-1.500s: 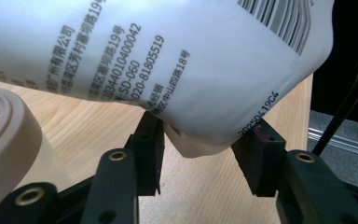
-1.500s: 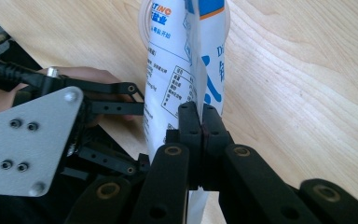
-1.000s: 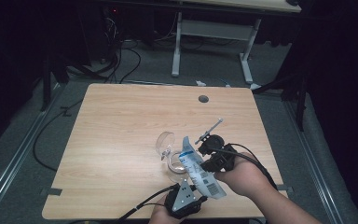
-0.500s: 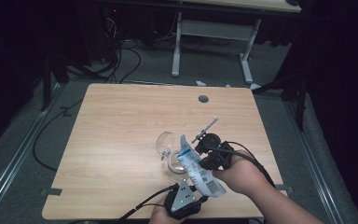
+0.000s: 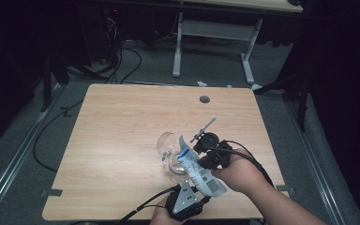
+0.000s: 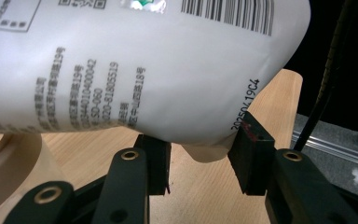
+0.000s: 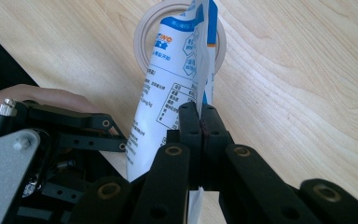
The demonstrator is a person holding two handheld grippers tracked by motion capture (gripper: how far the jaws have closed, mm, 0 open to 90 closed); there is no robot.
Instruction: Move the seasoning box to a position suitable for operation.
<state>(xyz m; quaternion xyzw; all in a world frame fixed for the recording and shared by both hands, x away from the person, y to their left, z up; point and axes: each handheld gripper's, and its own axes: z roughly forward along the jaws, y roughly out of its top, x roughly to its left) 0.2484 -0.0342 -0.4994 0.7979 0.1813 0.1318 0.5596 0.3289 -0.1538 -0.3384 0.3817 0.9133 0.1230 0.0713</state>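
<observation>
A white pouch (image 5: 198, 171) with blue print and a barcode hangs tilted over the near right part of the wooden table (image 5: 122, 136). Its top end points down at a clear glass cup (image 5: 168, 149), whose round rim (image 7: 142, 42) lies just beyond the pouch top (image 7: 186, 42). My right gripper (image 7: 200, 126) is shut on the pouch's flat side seam and comes in from the right (image 5: 200, 152). My left gripper (image 6: 200, 158) holds the pouch's bottom corner (image 6: 205, 149) between its pads, near the table's front edge (image 5: 191, 191).
A round cable hole (image 5: 204, 99) sits at the table's far right. Black cables (image 5: 140, 208) trail from the grippers over the front edge. Beyond the table stand a white desk frame (image 5: 178, 47) and floor cables (image 5: 122, 61).
The right hand and the pouch's top have edged slightly left towards the cup. The left gripper has kept still.
</observation>
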